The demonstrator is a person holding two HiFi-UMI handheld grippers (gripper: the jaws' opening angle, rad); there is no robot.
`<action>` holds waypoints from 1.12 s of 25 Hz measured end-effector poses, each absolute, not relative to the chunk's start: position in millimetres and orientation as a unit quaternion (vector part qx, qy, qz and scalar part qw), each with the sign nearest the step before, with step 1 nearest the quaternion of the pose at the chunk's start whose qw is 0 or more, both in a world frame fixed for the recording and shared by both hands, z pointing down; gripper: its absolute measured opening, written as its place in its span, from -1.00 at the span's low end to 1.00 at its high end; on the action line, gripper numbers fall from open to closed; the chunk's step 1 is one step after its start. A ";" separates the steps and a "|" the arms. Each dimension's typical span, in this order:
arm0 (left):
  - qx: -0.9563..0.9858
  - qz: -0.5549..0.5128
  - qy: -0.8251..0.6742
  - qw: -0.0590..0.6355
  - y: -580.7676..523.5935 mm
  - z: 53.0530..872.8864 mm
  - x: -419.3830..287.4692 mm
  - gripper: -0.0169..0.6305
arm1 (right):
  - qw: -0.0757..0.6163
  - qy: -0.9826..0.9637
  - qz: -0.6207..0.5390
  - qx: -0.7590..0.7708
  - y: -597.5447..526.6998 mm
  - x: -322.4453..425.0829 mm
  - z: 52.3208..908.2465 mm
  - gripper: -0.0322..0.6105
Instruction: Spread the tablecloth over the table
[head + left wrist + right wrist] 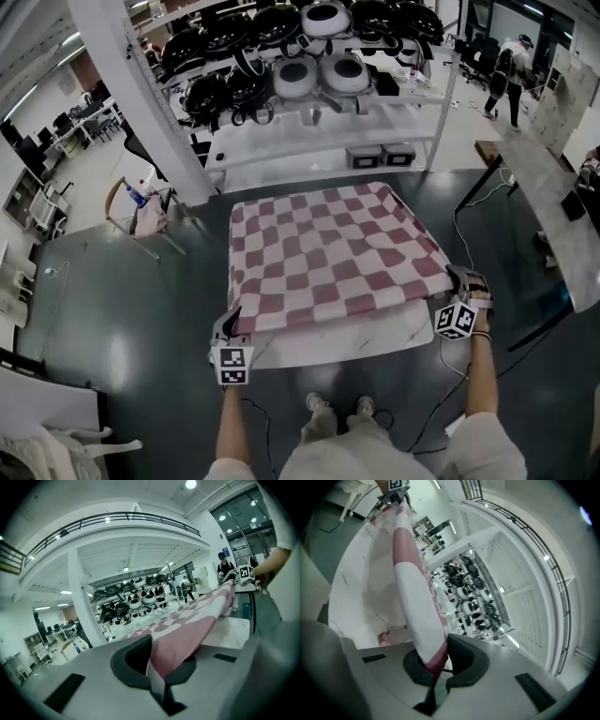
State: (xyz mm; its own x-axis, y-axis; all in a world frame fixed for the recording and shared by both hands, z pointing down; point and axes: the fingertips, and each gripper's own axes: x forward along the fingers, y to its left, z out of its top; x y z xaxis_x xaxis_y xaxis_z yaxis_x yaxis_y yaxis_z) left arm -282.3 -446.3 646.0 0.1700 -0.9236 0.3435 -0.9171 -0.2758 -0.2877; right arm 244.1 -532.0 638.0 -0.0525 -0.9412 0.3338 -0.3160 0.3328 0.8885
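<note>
A red-and-white checked tablecloth (pixel 333 253) lies stretched over most of the white table (pixel 356 339), whose near strip shows bare. My left gripper (pixel 232 323) is shut on the cloth's near left corner, and my right gripper (pixel 459 286) is shut on its near right corner. In the left gripper view the cloth (pixel 197 620) runs from the closed jaws (pixel 157 672) toward the right gripper (pixel 234 575). In the right gripper view the cloth's edge (pixel 412 583) stretches from the jaws (pixel 436 665) up to the left gripper (pixel 396 491).
A white shelf rack (pixel 309 103) loaded with helmets stands beyond the table. A marble-topped table (pixel 562 211) is at the right, a chair (pixel 141 216) at the left. A white pillar (pixel 141 94) rises at the left. Cables (pixel 459 234) trail on the dark floor.
</note>
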 end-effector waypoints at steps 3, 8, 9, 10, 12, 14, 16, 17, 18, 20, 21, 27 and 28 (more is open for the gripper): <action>-0.762 -0.230 0.605 -0.006 -443.5 652.4 -261.5 -0.87 | 0.466 -0.669 -0.245 0.525 -507.0 267.6 664.7 -0.86; -0.733 -0.213 0.645 -0.030 -427.3 642.5 -268.9 -0.87 | 0.456 -0.672 -0.273 0.516 -471.1 251.8 655.3 -0.86; -0.729 -0.206 0.652 -0.036 -425.9 640.1 -272.1 -0.87 | 0.440 -0.673 -0.281 0.524 -471.9 252.1 641.0 -0.86; -0.728 -0.204 0.654 -0.040 -424.5 639.9 -272.9 -0.87 | 0.443 -0.678 -0.276 0.518 -471.4 256.5 643.9 -0.86; -0.727 -0.219 0.650 -0.039 -417.7 647.5 -266.8 -0.87 | 0.475 -0.689 -0.245 0.489 -455.9 268.6 676.3 -0.86; -0.721 -0.220 0.655 -0.052 -409.1 658.1 -263.6 -0.87 | 0.488 -0.701 -0.218 0.472 -428.4 272.1 701.3 -0.86; -0.713 -0.216 0.665 -0.061 -399.1 659.4 -266.8 -0.87 | 0.493 -0.710 -0.205 0.459 -404.8 266.8 720.9 -0.86; -0.709 -0.223 0.667 -0.059 -391.9 660.1 -269.4 -0.87 | 0.494 -0.714 -0.199 0.454 -395.3 263.4 728.9 -0.86; -0.705 -0.231 0.668 -0.055 -384.5 661.4 -272.3 -0.87 | 0.492 -0.718 -0.195 0.452 -388.4 260.4 733.3 -0.86; -0.699 -0.241 0.670 -0.058 -372.3 665.8 -278.4 -0.87 | 0.483 -0.722 -0.191 0.456 -383.1 255.1 731.9 -0.86; -0.696 -0.244 0.672 -0.062 -367.4 669.0 -281.4 -0.87 | 0.477 -0.724 -0.188 0.461 -382.4 252.5 729.1 -0.86; -0.698 -0.245 0.669 -0.065 -333.9 689.3 -298.3 -0.87 | 0.467 -0.724 -0.184 0.473 -354.3 237.4 724.3 -0.86; -0.701 -0.245 0.667 -0.064 -326.9 694.1 -299.4 -0.87 | 0.470 -0.721 -0.179 0.477 -349.3 238.1 726.2 -0.86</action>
